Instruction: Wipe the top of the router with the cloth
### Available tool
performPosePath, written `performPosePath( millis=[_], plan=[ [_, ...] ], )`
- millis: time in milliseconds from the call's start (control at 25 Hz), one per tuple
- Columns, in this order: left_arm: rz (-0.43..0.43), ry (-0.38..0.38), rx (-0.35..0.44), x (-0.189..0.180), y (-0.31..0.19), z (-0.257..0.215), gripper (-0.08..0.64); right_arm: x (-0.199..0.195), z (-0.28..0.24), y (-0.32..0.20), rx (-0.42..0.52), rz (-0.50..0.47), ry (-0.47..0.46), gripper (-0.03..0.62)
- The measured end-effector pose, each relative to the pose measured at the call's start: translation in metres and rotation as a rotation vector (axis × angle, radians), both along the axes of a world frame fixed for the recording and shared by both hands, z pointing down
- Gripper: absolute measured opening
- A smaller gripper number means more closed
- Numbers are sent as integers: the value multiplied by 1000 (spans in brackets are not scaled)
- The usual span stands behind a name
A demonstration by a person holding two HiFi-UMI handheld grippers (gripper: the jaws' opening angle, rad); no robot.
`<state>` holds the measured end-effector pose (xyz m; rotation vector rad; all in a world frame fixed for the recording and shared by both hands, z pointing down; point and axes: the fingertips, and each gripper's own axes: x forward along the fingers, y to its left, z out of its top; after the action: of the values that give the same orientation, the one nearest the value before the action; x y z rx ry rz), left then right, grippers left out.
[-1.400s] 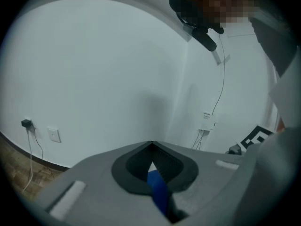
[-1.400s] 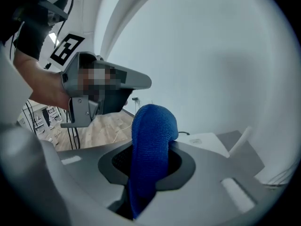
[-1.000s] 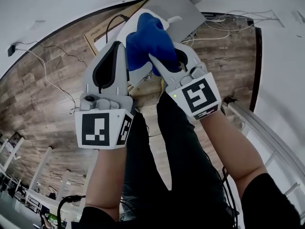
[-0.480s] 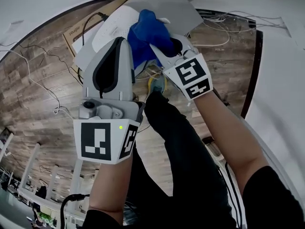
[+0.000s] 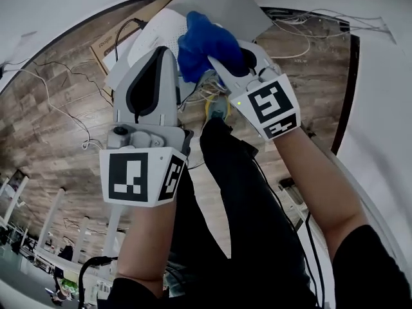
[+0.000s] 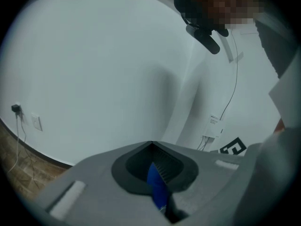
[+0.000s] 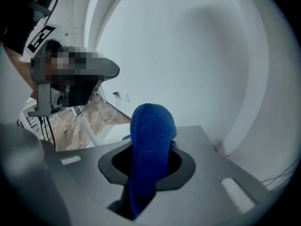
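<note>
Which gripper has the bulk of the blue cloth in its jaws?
Right gripper: a thick roll of blue cloth fills its jaws; the left gripper pinches just a sliver.

Blue cloth (image 5: 209, 44), white router (image 5: 161, 32), brown wood-grain floor (image 5: 58, 140), black trousers (image 5: 241, 192).

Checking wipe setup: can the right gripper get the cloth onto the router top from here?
Probably yes. The right gripper is shut on the cloth, which bulges past its tips, and nothing shows between it and the router. The left gripper pinches a corner too, which may limit the sweep.
</note>
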<state>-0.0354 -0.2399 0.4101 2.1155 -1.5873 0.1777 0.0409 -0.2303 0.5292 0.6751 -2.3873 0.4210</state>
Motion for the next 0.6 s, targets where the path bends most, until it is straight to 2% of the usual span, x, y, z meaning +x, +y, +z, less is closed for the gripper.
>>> performPosePath(
  millis=[240, 400, 600],
  plan=[
    [66, -37, -11, 15, -12, -14, 2, 18, -70, -18, 82, 73, -59, 110],
    [54, -53, 2, 24, -22, -22, 2, 46, -108, -54, 164, 176, -84, 110],
    [39, -53, 0, 40, -31, -15, 2, 73, -103, -98, 221, 208, -75, 109]
  ],
)
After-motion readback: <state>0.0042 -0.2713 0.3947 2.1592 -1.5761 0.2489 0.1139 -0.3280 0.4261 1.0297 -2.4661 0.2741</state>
